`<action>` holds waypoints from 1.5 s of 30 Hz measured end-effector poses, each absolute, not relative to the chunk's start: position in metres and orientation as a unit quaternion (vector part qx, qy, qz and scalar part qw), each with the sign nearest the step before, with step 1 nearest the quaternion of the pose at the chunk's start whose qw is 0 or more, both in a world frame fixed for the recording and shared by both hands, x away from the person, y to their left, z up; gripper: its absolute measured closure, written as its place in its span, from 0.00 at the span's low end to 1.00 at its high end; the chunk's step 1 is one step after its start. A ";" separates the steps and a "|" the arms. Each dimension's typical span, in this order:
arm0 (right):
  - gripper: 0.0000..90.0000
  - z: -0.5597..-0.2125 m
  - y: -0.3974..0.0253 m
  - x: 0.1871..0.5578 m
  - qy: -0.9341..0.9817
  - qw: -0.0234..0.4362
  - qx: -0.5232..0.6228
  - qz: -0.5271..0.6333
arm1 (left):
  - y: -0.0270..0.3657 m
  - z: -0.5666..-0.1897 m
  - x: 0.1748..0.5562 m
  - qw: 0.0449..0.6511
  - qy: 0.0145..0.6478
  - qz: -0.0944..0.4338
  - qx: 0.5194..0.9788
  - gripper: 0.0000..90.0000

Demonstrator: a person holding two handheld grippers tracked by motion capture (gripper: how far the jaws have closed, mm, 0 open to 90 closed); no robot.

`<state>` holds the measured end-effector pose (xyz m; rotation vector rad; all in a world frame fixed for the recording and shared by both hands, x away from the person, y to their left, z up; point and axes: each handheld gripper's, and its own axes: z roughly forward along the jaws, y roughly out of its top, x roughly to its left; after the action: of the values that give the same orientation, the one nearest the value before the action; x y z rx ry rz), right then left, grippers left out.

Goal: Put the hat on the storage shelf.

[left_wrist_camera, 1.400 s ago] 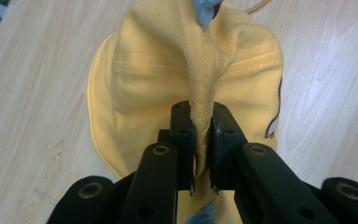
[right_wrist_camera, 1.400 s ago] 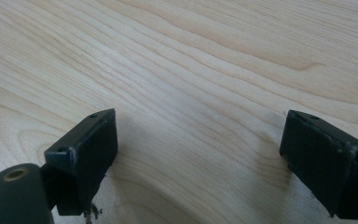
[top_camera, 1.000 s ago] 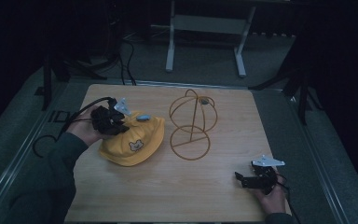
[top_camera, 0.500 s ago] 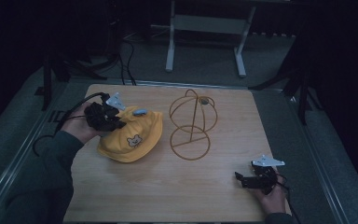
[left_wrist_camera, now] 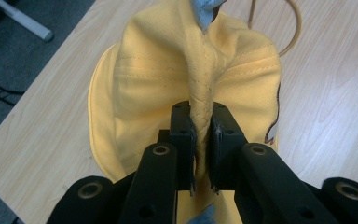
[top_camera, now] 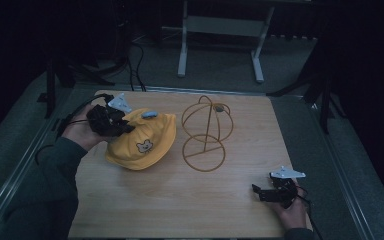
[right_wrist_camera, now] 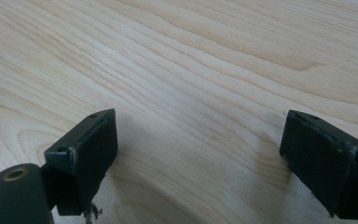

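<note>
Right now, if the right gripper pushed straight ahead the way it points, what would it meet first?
Probably just bare table: the right gripper, jaws wide open, points left along the near edge, with the yellow hat and wire stand farther back.

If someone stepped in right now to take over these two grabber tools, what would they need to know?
Left gripper: shut on a pinched fold of the yellow hat, which lies on the table at its left side.
Right gripper: open, holding nothing, low over bare wood at the near right corner.
Wire hat stand: upright mid-table, bare, just right of the hat.
Done: hat gripped.
Left, probably: lift the hat over and set it on the stand.
</note>
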<state>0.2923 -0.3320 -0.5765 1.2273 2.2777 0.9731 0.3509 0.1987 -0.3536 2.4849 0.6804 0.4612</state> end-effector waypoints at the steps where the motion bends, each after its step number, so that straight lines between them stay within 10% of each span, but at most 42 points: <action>1: 0.12 -0.577 -0.332 0.292 0.809 0.188 0.436 0.346 | 0.199 -0.352 0.351 0.262 0.252 0.171 0.916 0.91; 45: 0.12 -0.577 -0.332 0.292 0.809 0.188 0.436 0.346 | 0.205 -0.330 0.348 0.306 0.245 0.174 0.903 0.91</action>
<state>0.2923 -0.3320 -0.5765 1.2273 2.2777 0.9727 0.3483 0.2047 -0.3298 2.3909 0.6471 0.4598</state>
